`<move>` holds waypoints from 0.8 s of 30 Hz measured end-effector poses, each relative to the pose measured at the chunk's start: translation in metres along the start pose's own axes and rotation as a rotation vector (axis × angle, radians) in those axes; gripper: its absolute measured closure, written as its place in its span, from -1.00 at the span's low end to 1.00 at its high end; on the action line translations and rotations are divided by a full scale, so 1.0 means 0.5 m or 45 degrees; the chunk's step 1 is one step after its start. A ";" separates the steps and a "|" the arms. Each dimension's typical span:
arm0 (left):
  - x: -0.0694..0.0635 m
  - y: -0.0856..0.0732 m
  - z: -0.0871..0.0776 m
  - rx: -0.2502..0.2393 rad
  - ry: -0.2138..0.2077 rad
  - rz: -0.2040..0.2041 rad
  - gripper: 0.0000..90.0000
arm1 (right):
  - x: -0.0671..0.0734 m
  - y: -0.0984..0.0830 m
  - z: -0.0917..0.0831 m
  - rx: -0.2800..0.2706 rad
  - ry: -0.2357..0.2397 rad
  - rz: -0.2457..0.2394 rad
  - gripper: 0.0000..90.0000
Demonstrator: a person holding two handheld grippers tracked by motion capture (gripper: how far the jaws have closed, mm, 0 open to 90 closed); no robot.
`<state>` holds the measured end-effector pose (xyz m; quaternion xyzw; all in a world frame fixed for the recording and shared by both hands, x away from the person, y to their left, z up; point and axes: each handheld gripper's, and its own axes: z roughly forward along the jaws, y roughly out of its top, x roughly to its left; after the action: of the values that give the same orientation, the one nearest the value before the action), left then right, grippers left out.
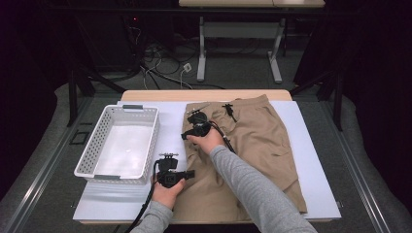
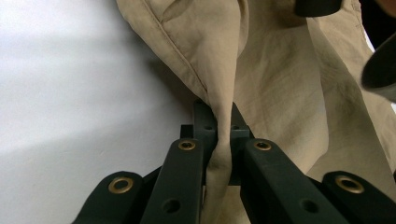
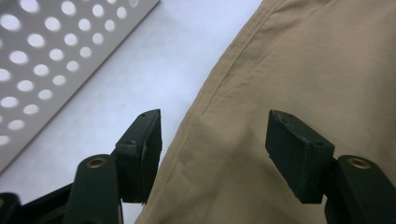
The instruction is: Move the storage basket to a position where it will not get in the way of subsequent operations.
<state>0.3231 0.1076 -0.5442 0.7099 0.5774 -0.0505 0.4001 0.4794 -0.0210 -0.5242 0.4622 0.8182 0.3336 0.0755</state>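
A pair of khaki shorts (image 1: 257,145) lies flat on the white mat (image 1: 316,160), waistband at the far end. My left gripper (image 1: 191,173) is at the shorts' near left edge. In the left gripper view it (image 2: 219,119) is shut on a pinched ridge of the khaki fabric (image 2: 280,84), which is lifted off the mat. My right gripper (image 1: 186,135) hangs over the shorts' left edge farther up. In the right gripper view its jaws (image 3: 212,144) stand open over the side seam of the shorts (image 3: 303,60), with nothing pressed between the pads.
A white perforated basket (image 1: 99,131) stands empty on the left of the mat, close to both grippers; its wall (image 3: 46,60) shows in the right gripper view. Table legs and cables lie on the floor beyond the table.
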 end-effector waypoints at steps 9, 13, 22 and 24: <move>-0.003 -0.002 0.002 0.006 -0.011 0.009 0.96 | 0.000 -0.010 0.038 0.045 -0.044 -0.004 -0.23; -0.006 -0.005 0.004 0.015 -0.016 0.017 0.96 | -0.004 -0.013 0.047 0.066 -0.051 -0.003 -0.24; -0.013 -0.011 0.004 0.022 -0.023 0.032 0.97 | -0.003 -0.016 0.050 0.066 -0.072 -0.044 -0.19; -0.013 -0.012 0.004 0.026 -0.026 0.037 0.97 | -0.002 -0.016 0.050 0.062 -0.087 -0.068 -0.12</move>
<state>0.3164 0.1013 -0.5449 0.7218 0.5623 -0.0577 0.3993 0.4851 -0.0127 -0.5487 0.4530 0.8350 0.2954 0.1012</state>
